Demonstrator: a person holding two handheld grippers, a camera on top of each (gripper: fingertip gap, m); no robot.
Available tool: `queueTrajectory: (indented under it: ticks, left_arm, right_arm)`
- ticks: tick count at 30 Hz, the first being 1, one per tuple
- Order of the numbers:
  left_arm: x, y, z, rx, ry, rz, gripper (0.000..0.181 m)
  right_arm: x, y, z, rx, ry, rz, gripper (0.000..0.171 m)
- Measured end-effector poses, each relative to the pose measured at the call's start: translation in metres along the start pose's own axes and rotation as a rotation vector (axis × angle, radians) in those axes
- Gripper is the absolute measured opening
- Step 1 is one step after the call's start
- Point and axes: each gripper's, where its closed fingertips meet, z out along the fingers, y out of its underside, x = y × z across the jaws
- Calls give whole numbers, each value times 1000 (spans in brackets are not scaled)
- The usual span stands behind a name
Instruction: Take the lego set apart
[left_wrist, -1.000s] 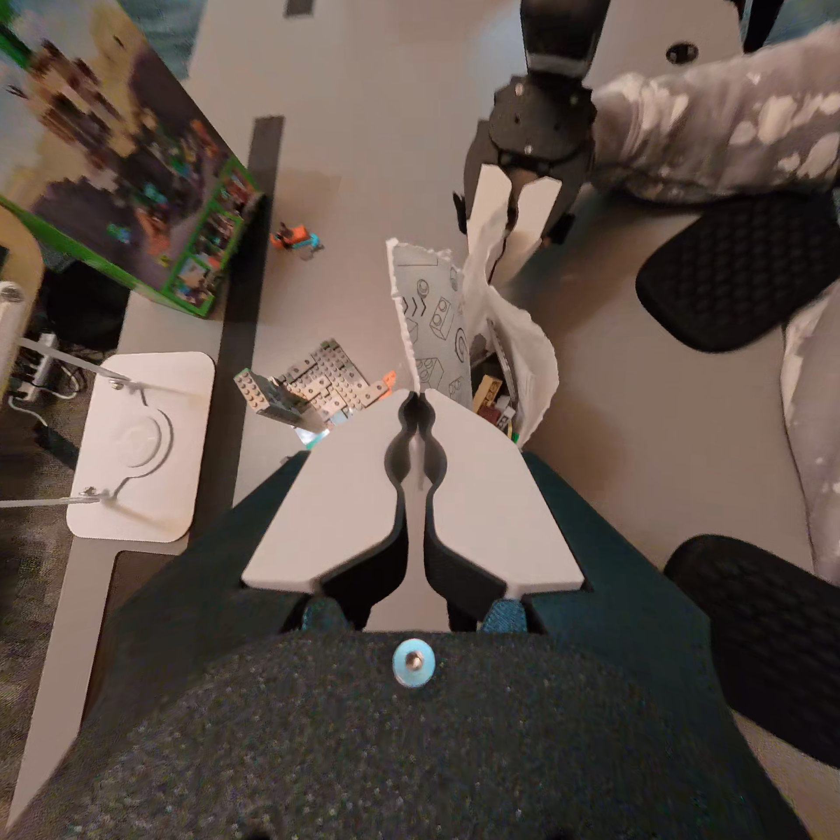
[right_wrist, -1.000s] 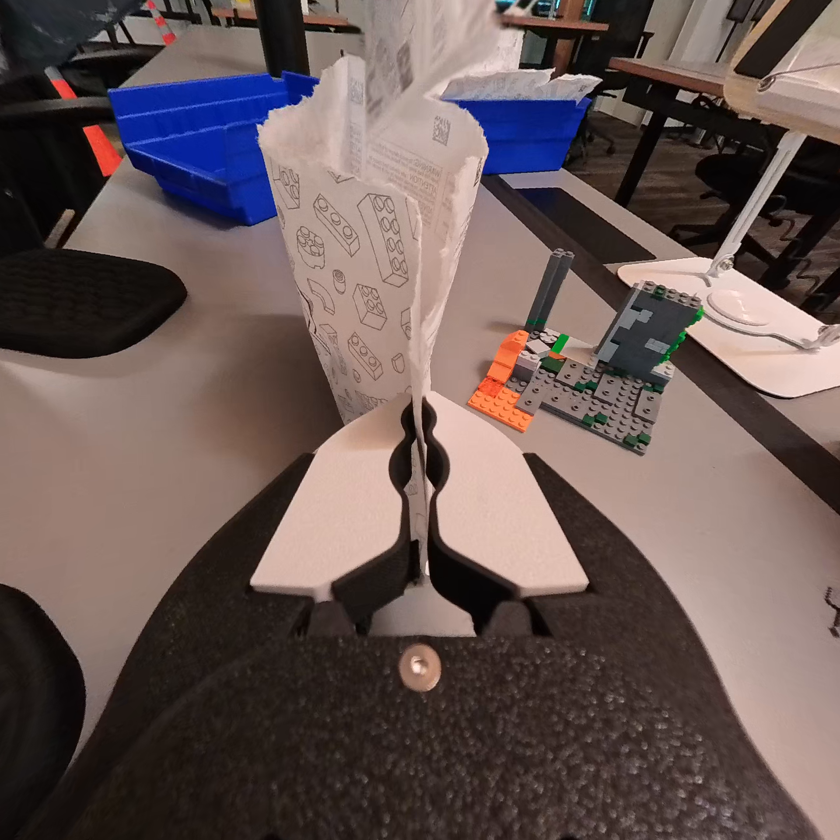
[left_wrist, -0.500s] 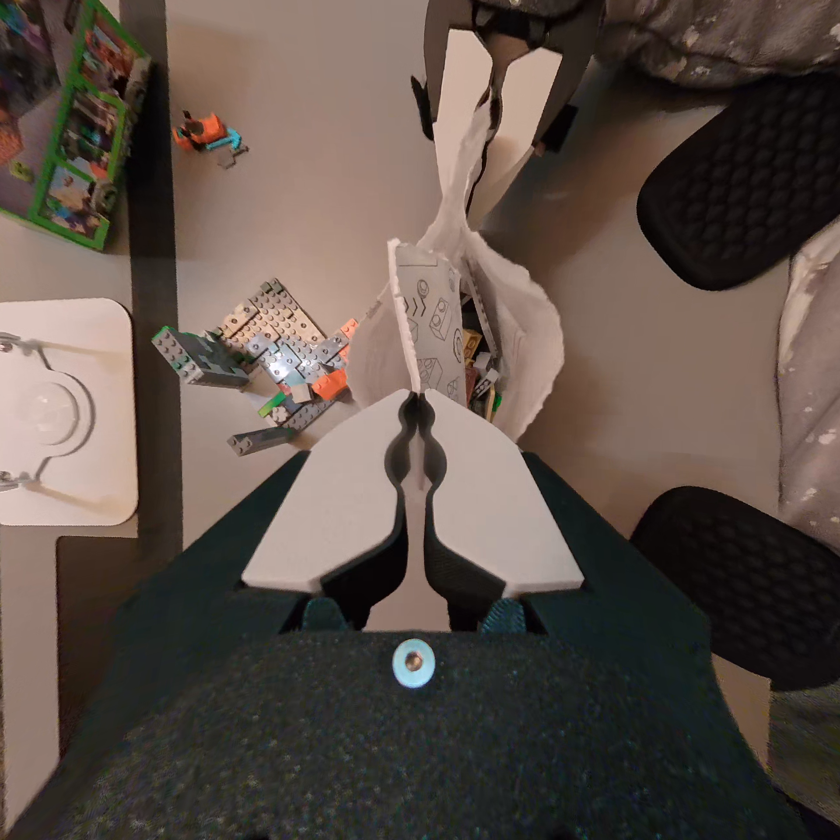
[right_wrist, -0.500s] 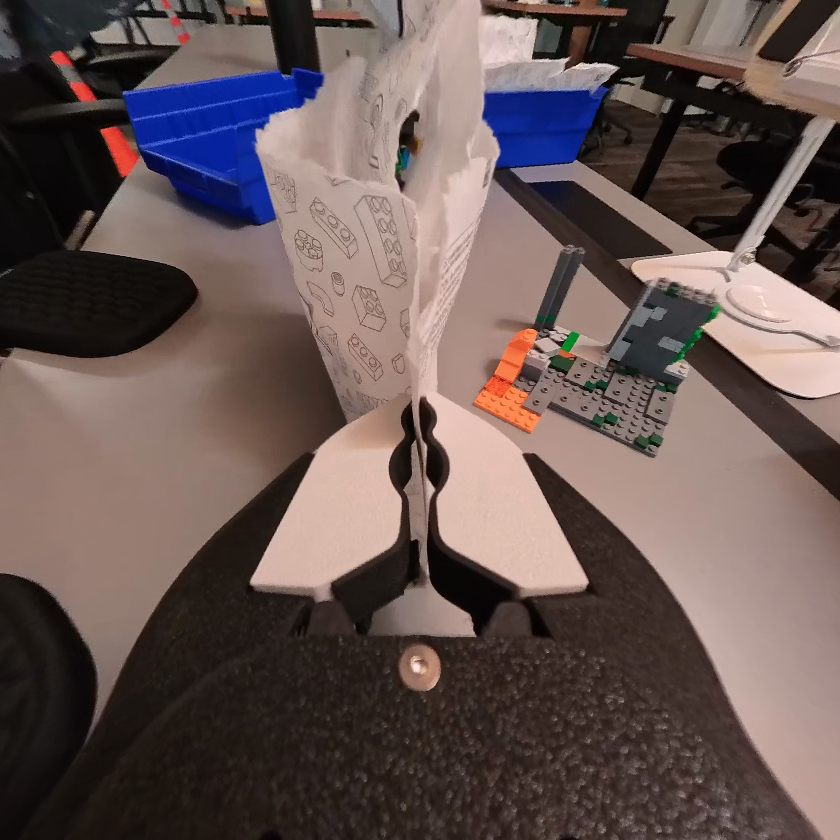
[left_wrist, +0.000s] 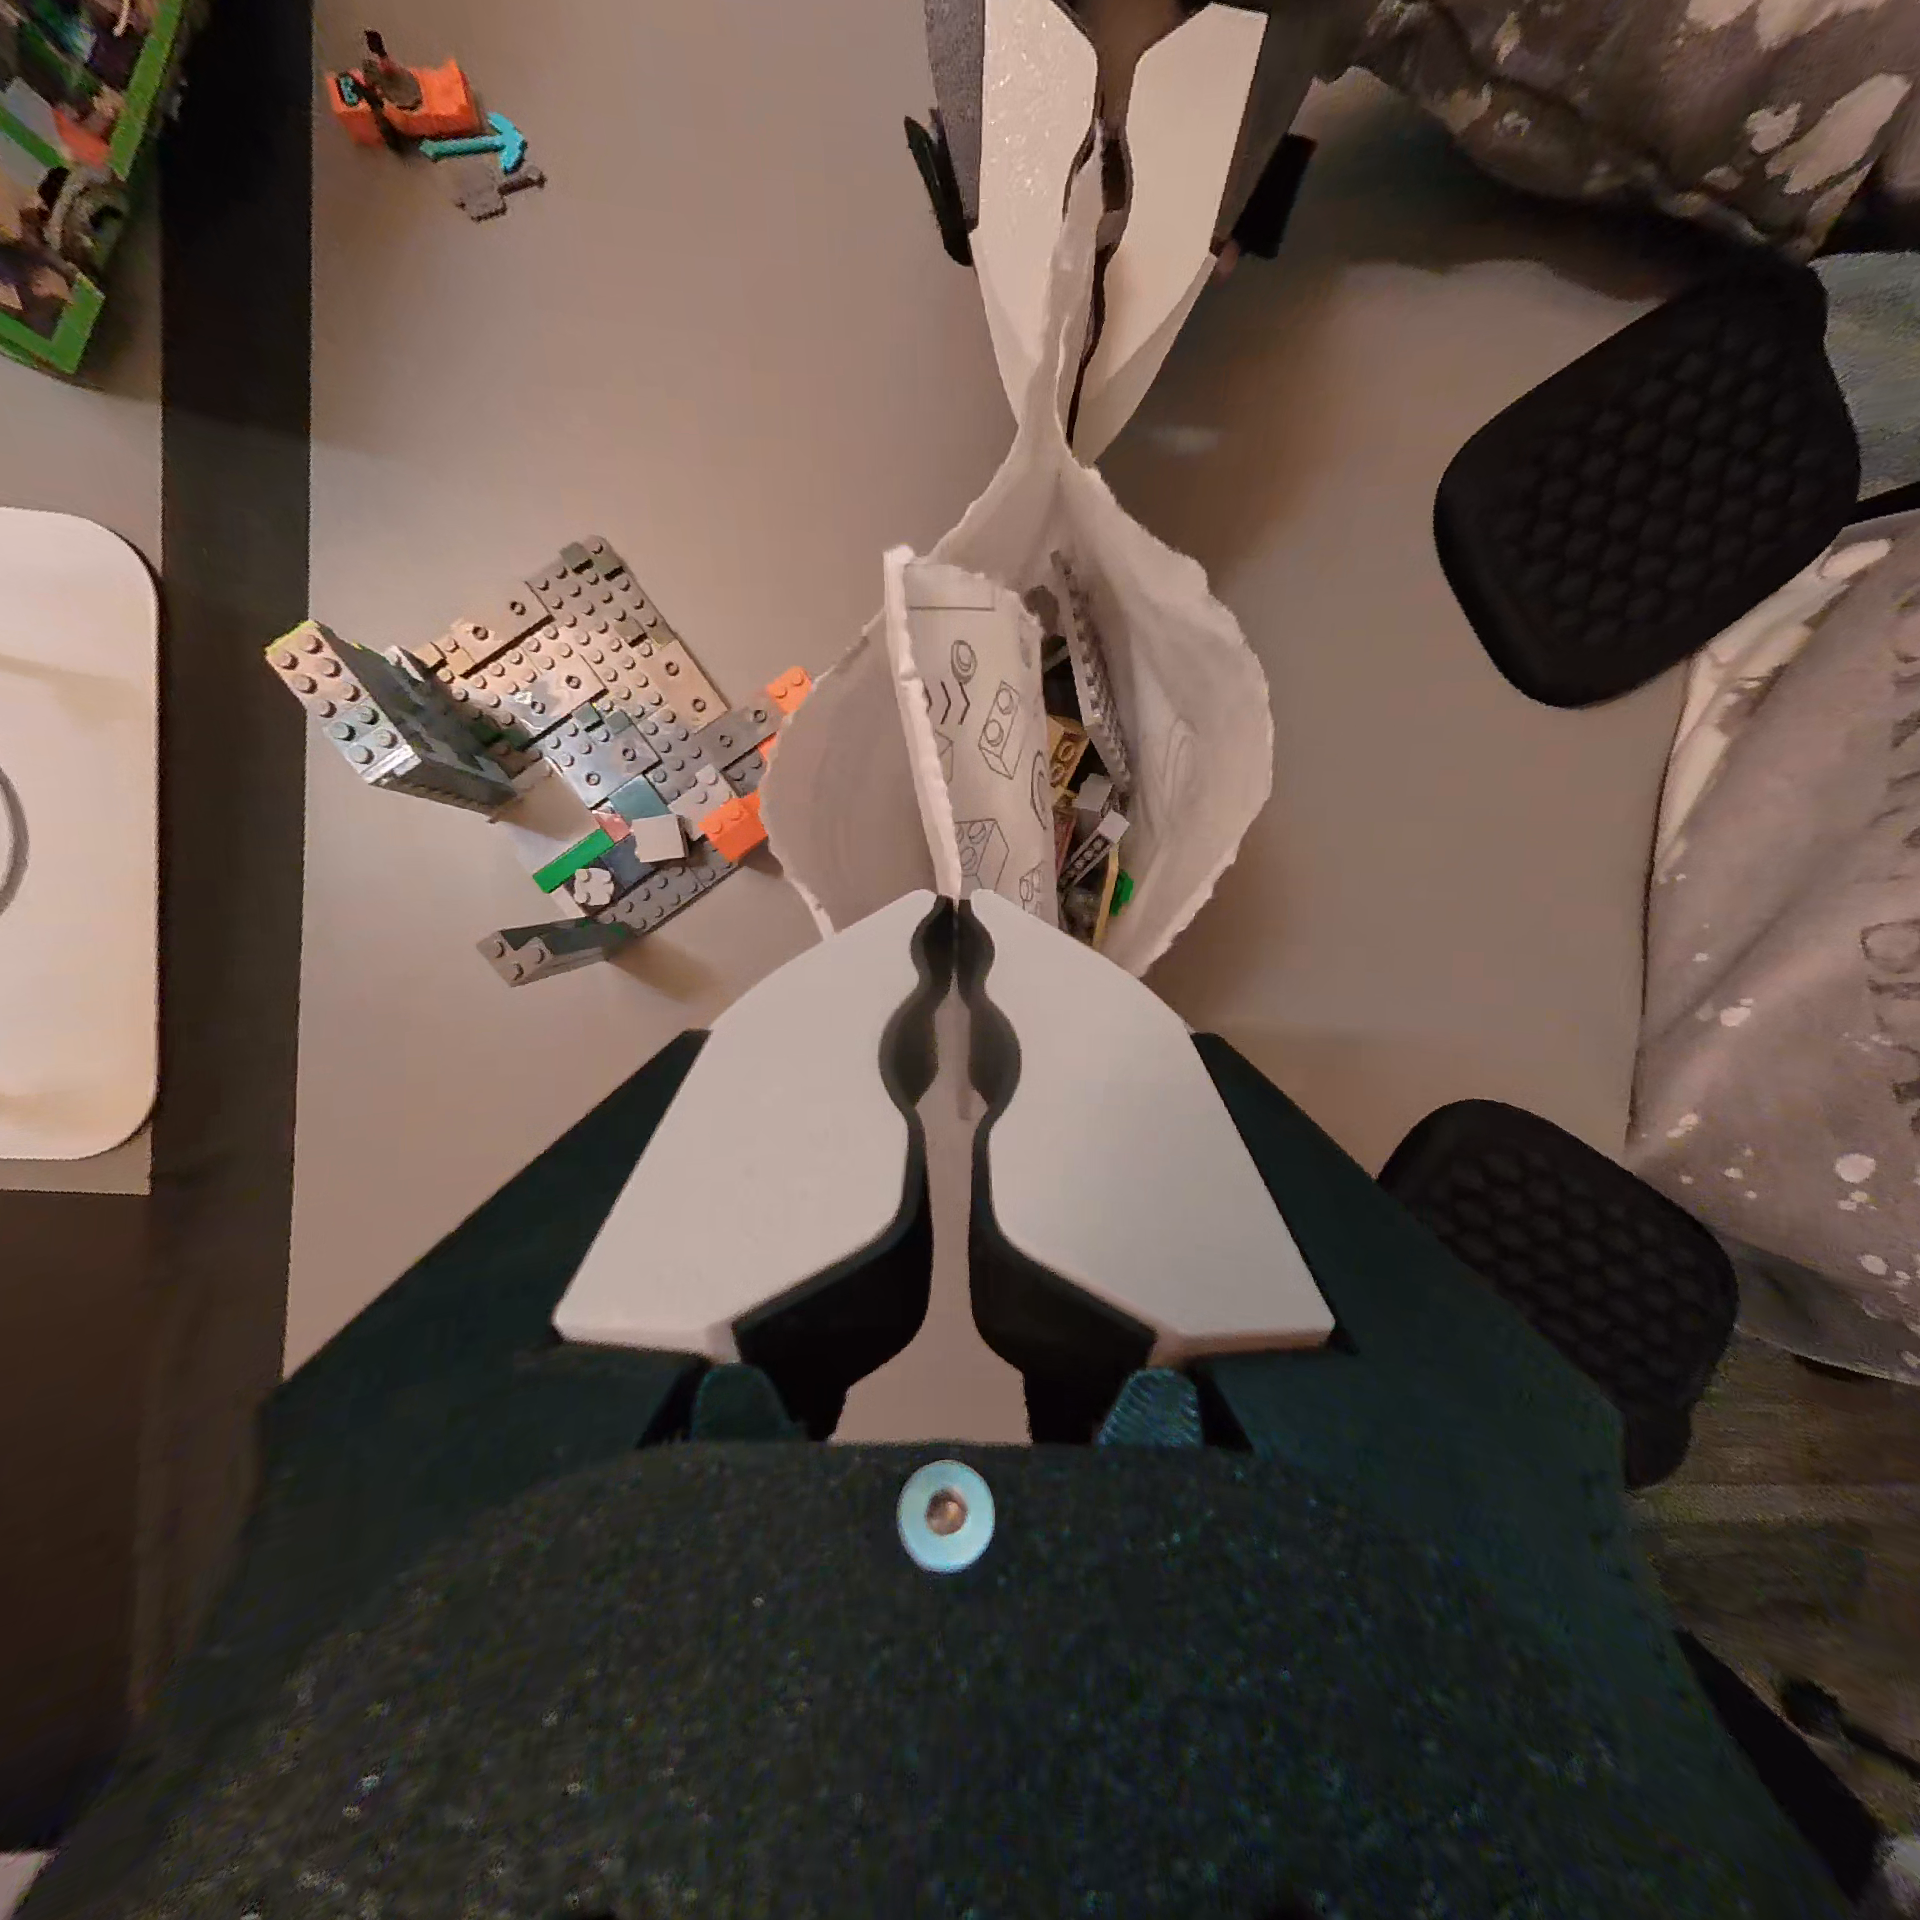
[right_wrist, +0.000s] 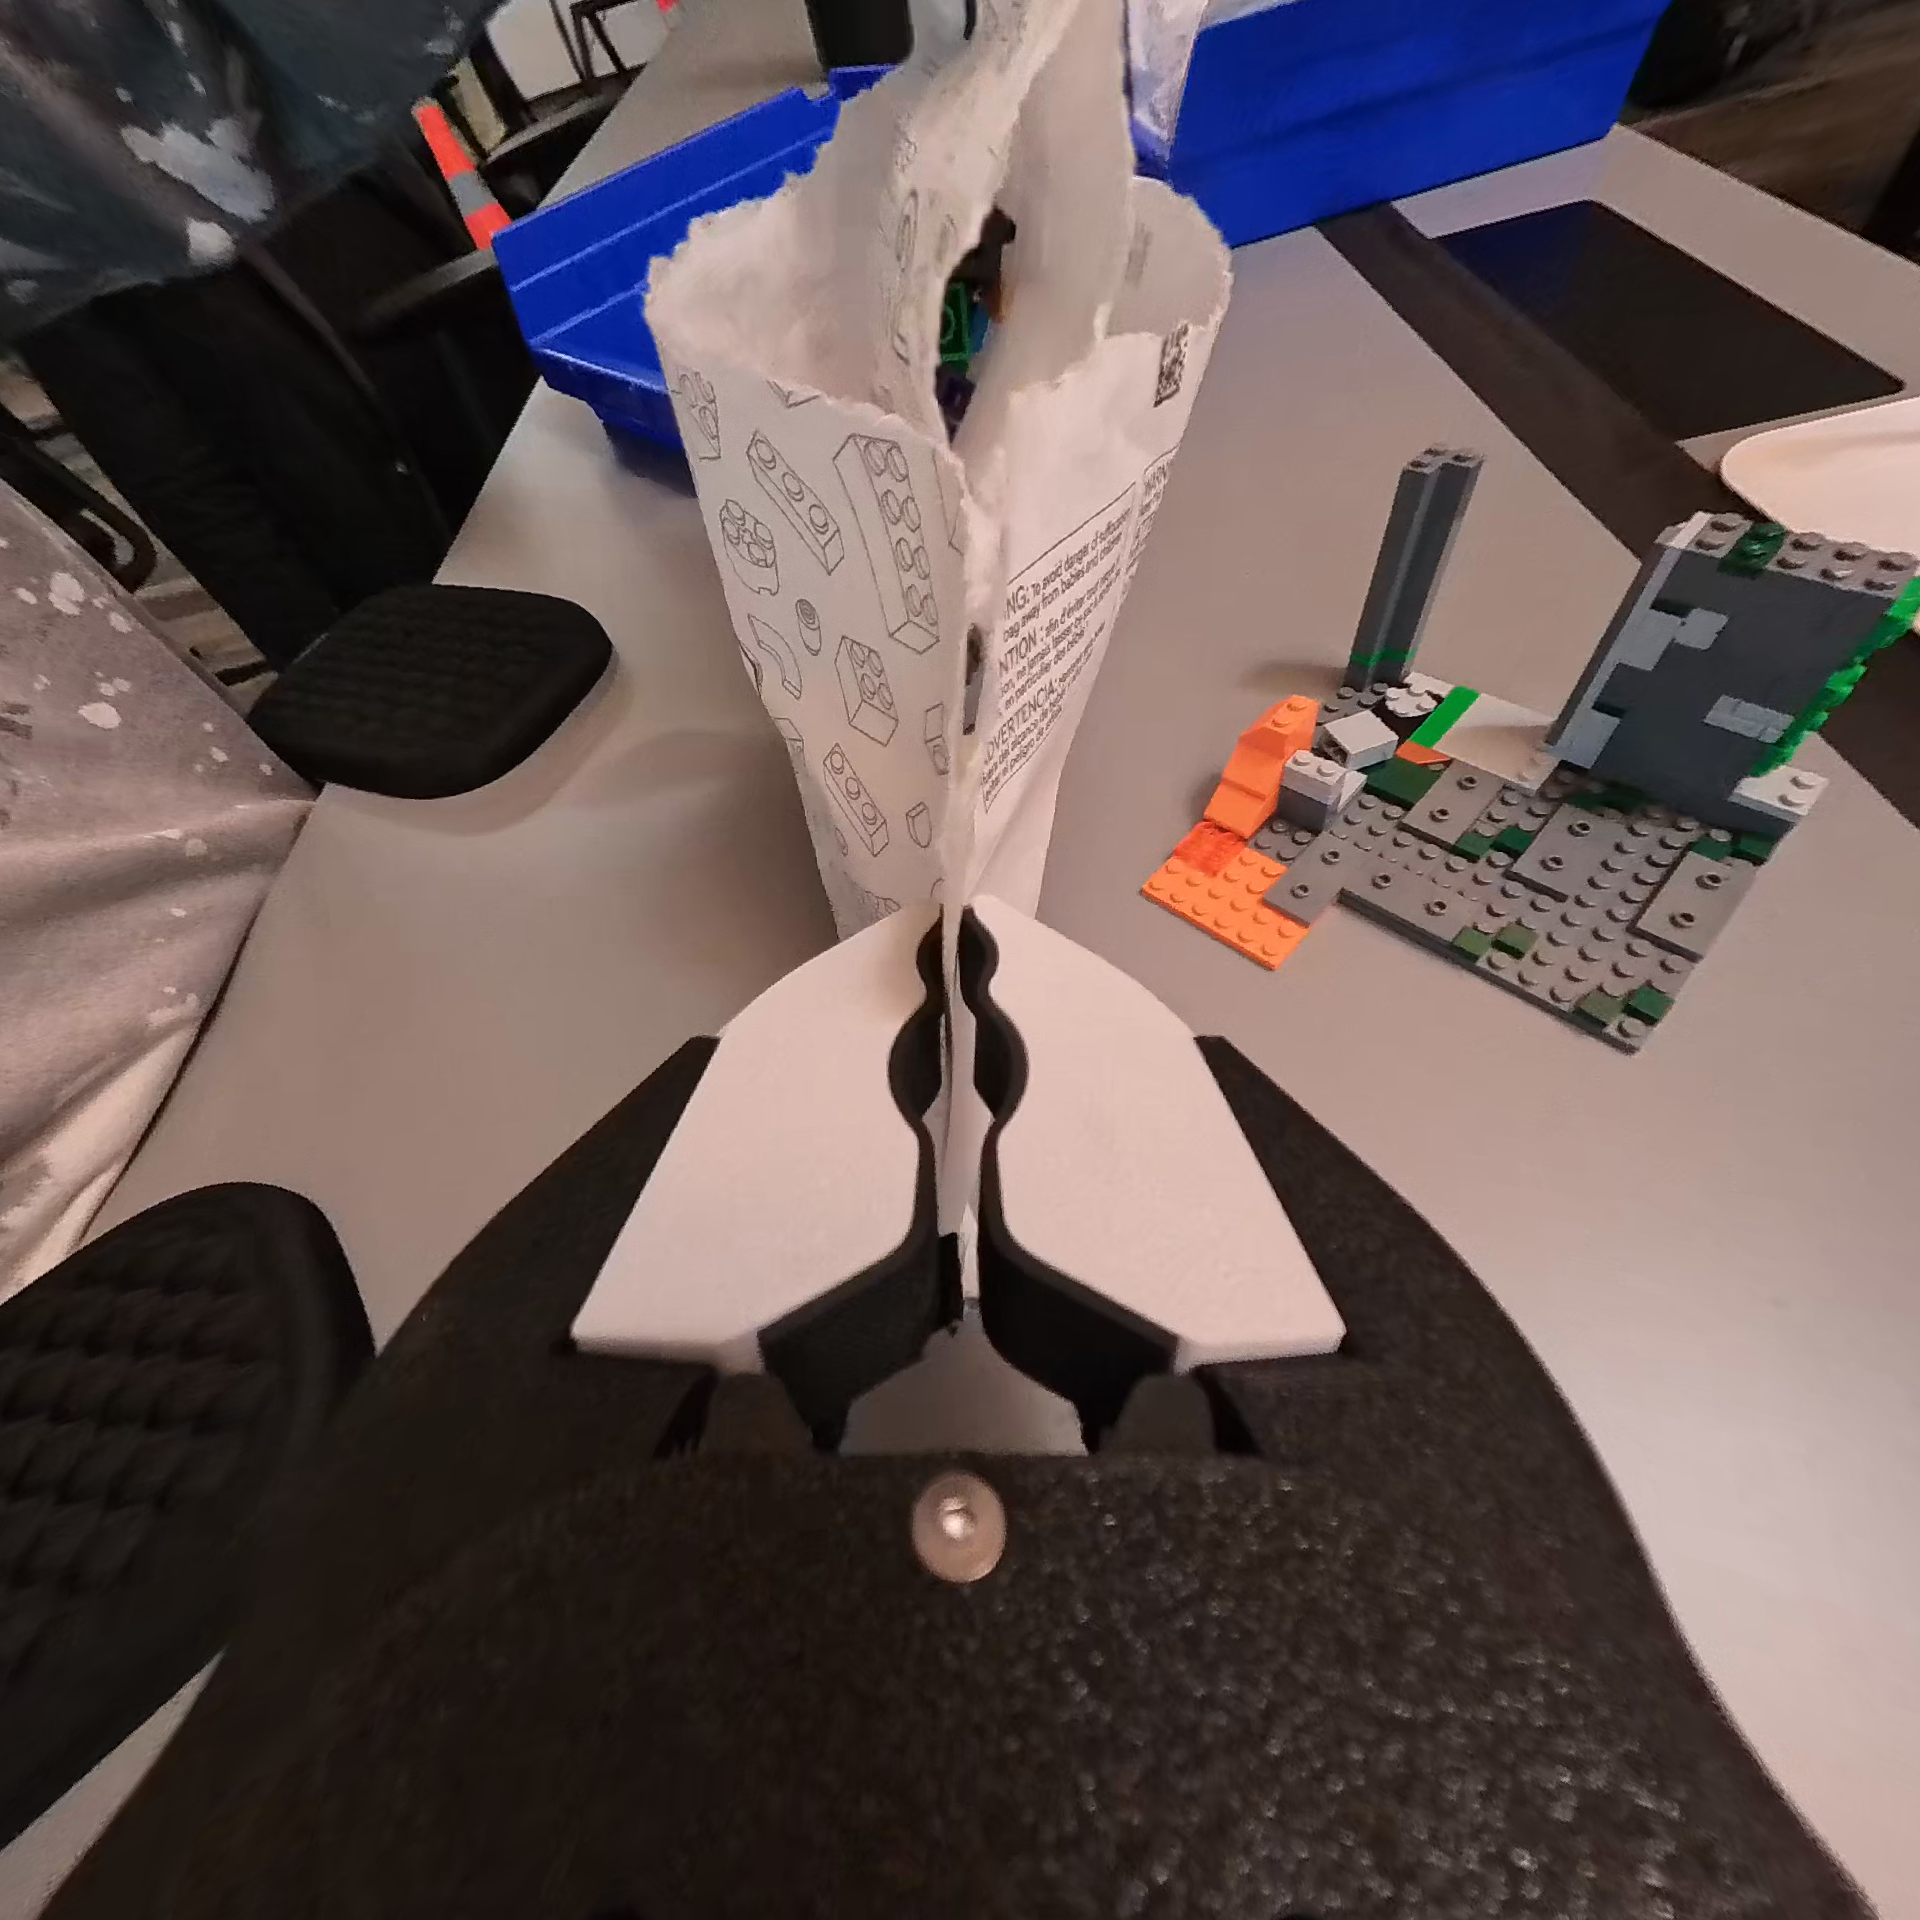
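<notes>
Grey tabletop: both my jaws pinch opposite rims of white printed paper bag, holding its mouth wide, presumably for loose bricks. Grey-and-orange lego build sits at bag's 9 o'clock, untouched.

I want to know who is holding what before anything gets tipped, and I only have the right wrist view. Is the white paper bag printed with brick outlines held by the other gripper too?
Observer: Yes. The left gripper is shut on one torn edge of the white paper bag. The right gripper pinches the opposite edge.
Operator: Anything inside?
Observer: Loose bricks, tan, grey and green, lie deep inside the open bag.
Operator: Anything on the table outside my view?
Observer: A small orange figure with a teal pickaxe lies on the grey table, apart from the grey-and-orange brick build.
</notes>
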Motion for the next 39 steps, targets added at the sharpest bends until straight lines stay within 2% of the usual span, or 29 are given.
queueTrajectory:
  ticks: [6,19,23,28,31,33,36,39]
  left_arm:
    - [-3,0,5,0,55,-31,0]
    - [-1,3,12,-31,70,15,0]
    - [6,-6,-7,17,80,53,0]
    - [-4,-16,-72,181,23,24,0]
    - [-16,5,-102,201,31,-57,0]
    - [-22,33,-104,159,85,-136,0]
    - [-21,82,-84,90,229,-245,1]
    - [-18,130,-46,16,368,-333,1]
  right_arm:
    - [-4,1,0,18,-6,-5,0]
    - [-10,2,0,13,-3,-28,0]
    - [-14,3,0,5,8,-42,0]
    - [-20,4,-1,5,-15,-47,0]
    - [-25,6,-2,-2,-38,-54,0]
    - [-27,6,-3,-6,-48,-59,0]
    - [-27,7,-4,-7,-44,-62,0]
    - [-22,7,-6,-15,-44,-37,0]
